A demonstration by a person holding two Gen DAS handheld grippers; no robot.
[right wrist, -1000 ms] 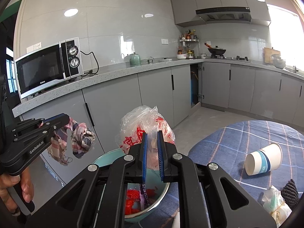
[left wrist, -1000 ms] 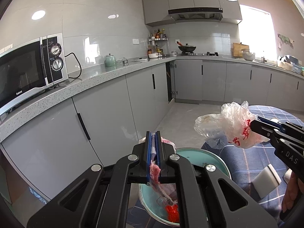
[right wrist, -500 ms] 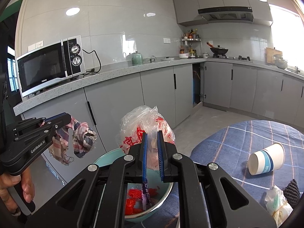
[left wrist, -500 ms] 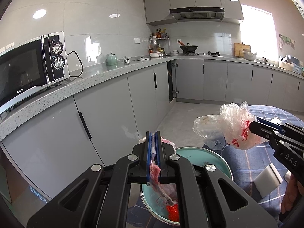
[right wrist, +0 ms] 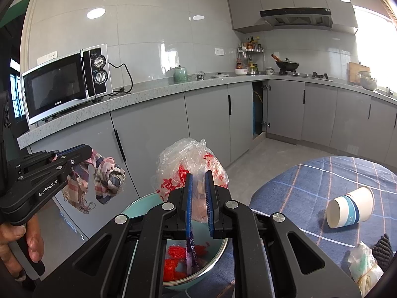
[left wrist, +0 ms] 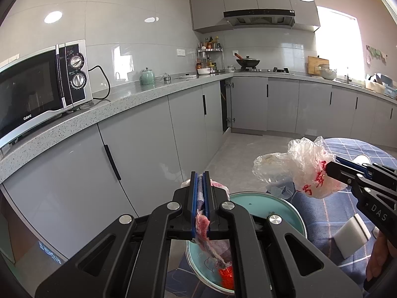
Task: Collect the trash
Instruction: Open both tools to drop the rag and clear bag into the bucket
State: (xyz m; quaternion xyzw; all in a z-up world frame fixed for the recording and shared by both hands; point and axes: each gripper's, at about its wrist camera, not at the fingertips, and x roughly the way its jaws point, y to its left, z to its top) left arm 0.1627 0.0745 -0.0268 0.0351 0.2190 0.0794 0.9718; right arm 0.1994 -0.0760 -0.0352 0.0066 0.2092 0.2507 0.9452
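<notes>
My left gripper (left wrist: 200, 181) is shut on a plaid cloth rag (left wrist: 202, 224), which hangs above a teal bowl (left wrist: 263, 197). In the right wrist view the same rag (right wrist: 106, 176) dangles from the left gripper (right wrist: 83, 152), held by a hand at the left. My right gripper (right wrist: 198, 177) is shut on a clear plastic bag with red print (right wrist: 181, 164), also over the teal bowl (right wrist: 137, 204). The left wrist view shows that bag (left wrist: 306, 170) at the right gripper's tip (left wrist: 331, 167). Red scraps (right wrist: 173, 263) lie in the bowl.
A round table with a blue checked cloth (right wrist: 310, 186) carries a tipped paper cup (right wrist: 351, 211), a crumpled wrapper (right wrist: 364, 270), a dark scrubber (right wrist: 382, 248) and a white sponge (left wrist: 352, 236). Grey cabinets (left wrist: 139, 156) and a counter with a microwave (left wrist: 42, 87) run along the left.
</notes>
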